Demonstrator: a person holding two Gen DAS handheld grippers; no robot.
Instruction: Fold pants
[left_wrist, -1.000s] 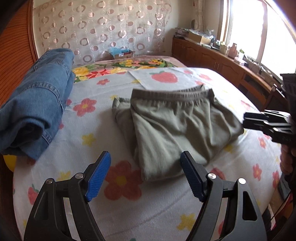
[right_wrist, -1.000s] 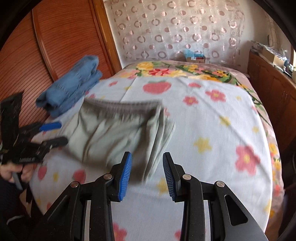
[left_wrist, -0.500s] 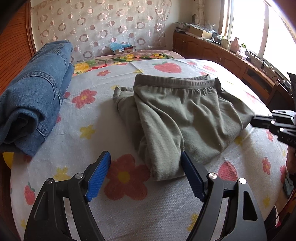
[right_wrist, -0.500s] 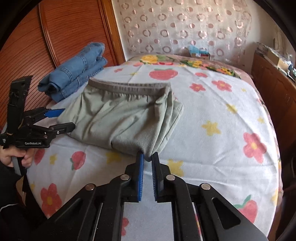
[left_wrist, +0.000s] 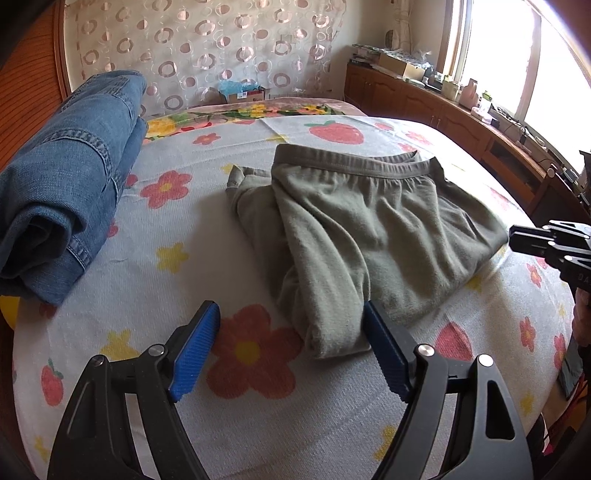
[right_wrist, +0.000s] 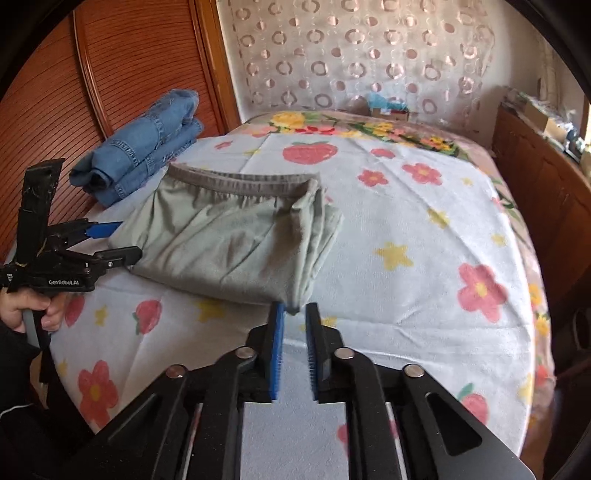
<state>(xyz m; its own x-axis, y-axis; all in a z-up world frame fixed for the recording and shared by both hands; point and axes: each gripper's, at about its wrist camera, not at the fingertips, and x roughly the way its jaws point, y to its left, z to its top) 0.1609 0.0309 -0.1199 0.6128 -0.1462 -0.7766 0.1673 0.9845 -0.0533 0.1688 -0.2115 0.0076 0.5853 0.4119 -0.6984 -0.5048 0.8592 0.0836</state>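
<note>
Olive green pants (left_wrist: 369, 229) lie folded on the flowered bed sheet (left_wrist: 155, 266), waistband toward the far side. My left gripper (left_wrist: 291, 317) is open, its blue pads wide apart, with the near corner of the pants between them. In the right wrist view the pants (right_wrist: 229, 236) lie just beyond my right gripper (right_wrist: 295, 314), whose pads stand a narrow gap apart, open, at the pants' near corner, not clamping it. The left gripper also shows in the right wrist view (right_wrist: 122, 243) at the pants' left edge.
Folded blue jeans (left_wrist: 70, 177) lie at the bed's left edge beside a wooden wardrobe (right_wrist: 74, 92). A wooden cabinet (left_wrist: 461, 122) with clutter runs under the window on the right. A small box (left_wrist: 243, 94) sits at the bed's far end.
My right gripper closed to a thin gap half a second ago and has now opened slightly at the pants' corner. My left gripper has moved closer to the pants, still wide open.
</note>
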